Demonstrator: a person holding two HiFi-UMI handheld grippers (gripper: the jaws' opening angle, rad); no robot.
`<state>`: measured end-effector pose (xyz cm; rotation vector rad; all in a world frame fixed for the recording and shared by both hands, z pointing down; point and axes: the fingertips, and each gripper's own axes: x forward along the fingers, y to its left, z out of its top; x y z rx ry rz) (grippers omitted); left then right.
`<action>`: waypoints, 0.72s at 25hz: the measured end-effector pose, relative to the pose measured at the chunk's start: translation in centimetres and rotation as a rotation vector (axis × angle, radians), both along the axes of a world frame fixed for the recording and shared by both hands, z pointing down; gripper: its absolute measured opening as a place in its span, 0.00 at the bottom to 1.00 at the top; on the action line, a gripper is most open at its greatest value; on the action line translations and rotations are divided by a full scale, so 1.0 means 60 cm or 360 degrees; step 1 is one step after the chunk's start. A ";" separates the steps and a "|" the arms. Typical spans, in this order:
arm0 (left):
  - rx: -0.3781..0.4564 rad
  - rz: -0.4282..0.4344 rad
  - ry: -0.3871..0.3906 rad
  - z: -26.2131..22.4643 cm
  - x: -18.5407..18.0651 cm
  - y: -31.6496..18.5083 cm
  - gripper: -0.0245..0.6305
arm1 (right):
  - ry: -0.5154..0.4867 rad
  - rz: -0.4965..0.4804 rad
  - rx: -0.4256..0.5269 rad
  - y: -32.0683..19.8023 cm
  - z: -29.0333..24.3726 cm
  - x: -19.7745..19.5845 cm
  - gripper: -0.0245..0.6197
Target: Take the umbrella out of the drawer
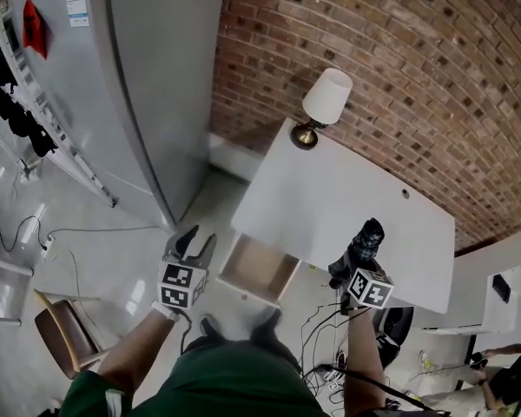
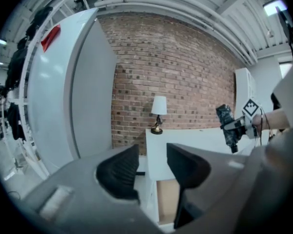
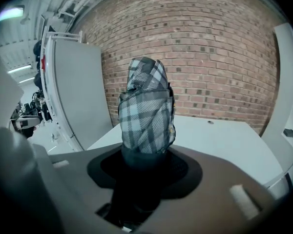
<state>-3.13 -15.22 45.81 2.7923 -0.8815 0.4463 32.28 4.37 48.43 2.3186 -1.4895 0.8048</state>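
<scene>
**Folded plaid umbrella [image 3: 146, 106], clear of the drawer [image 1: 259, 270], held in the right gripper [image 3: 146, 156].**

Right gripper: jaws closed on the umbrella's dark lower end, the bundle standing upright above them. Left gripper [image 2: 152, 168]: jaws partly apart, nothing between them. Handling, as judged: light; cloth soft and yielding, possibly slick; core stiff. Best gripped at the firm dark end or mid-body, not by loose folds. Appearance: compact, grey-and-white check fabric wrapped tight. Location: raised by the front edge of the white desk [image 1: 347, 202], right of the drawer, which is pulled open with its wooden bottom bare. Beyond: lamp [image 1: 323, 102], brick wall [image 1: 417, 68].
</scene>
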 end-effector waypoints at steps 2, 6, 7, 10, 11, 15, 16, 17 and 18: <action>0.0026 0.0000 -0.0004 -0.008 0.019 -0.003 0.31 | -0.0016 0.0047 0.0022 0.013 0.001 0.032 0.31; 0.0065 -0.0015 -0.0003 -0.024 0.071 0.002 0.30 | -0.0034 0.0079 0.0038 0.035 0.007 0.092 0.31; 0.0070 -0.0012 -0.0005 -0.026 0.088 0.007 0.30 | -0.0033 0.0075 0.0036 0.040 0.007 0.107 0.31; 0.0086 0.0016 -0.0015 -0.034 0.151 0.026 0.30 | -0.0037 0.0067 0.0035 0.056 0.005 0.160 0.31; 0.0089 0.0027 -0.0019 -0.035 0.173 0.033 0.30 | -0.0043 0.0068 0.0034 0.061 0.006 0.178 0.31; 0.0113 0.0077 -0.0044 -0.034 0.258 0.061 0.30 | -0.0067 0.0083 0.0034 0.088 0.015 0.251 0.31; 0.0119 0.0087 -0.0049 -0.034 0.279 0.066 0.30 | -0.0073 0.0084 0.0033 0.094 0.017 0.269 0.31; 0.0124 0.0095 -0.0053 -0.034 0.300 0.072 0.30 | -0.0079 0.0084 0.0029 0.101 0.021 0.287 0.31; 0.0127 0.0100 -0.0056 -0.034 0.319 0.077 0.30 | -0.0087 0.0082 0.0021 0.107 0.025 0.304 0.31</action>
